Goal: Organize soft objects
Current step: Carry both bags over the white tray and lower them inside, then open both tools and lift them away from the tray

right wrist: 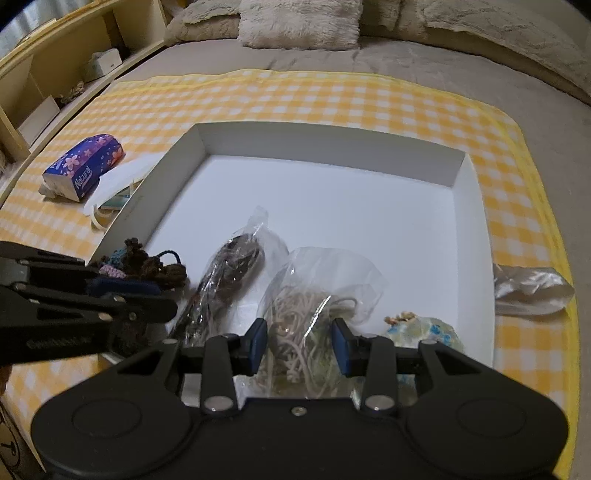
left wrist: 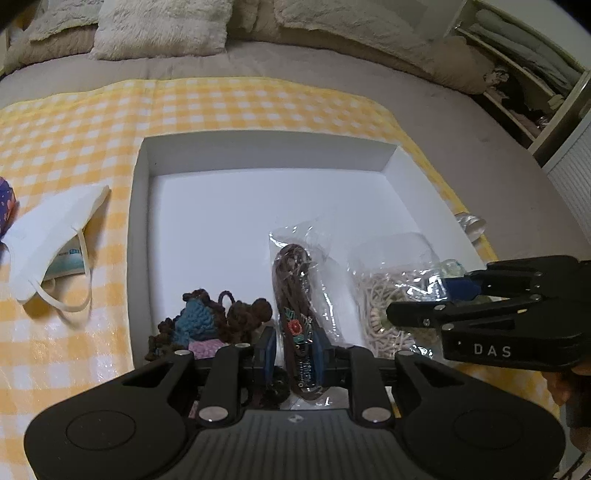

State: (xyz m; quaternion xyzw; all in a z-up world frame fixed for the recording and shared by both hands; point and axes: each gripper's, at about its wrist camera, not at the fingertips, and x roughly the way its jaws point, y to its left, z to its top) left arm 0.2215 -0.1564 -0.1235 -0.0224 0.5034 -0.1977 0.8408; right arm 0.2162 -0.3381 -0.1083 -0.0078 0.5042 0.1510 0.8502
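A white shallow box (left wrist: pixel 258 151) (right wrist: pixel 476 236) lies on a yellow checked cloth. In it lie a clear bag of brown cord (left wrist: pixel 295 280) (right wrist: pixel 229 269), a clear bag of beige cord (left wrist: pixel 384 295) (right wrist: pixel 314 306), a brown and blue crochet piece (left wrist: pixel 210 317) (right wrist: pixel 147 266) and a pale blue soft item (right wrist: pixel 424 330). My left gripper (left wrist: pixel 294 356) is shut on the brown cord bag's near end. My right gripper (right wrist: pixel 299 345) is open, its pads either side of the beige cord bag.
A white face mask (left wrist: pixel 51 229) (right wrist: pixel 118 181) and a purple tissue pack (right wrist: pixel 85 166) lie on the cloth left of the box. A silver wrapper (right wrist: pixel 532 291) lies to the right. Fluffy pillows (left wrist: pixel 162 26) sit at the bed's far end. Shelves (right wrist: pixel 55 74) stand alongside.
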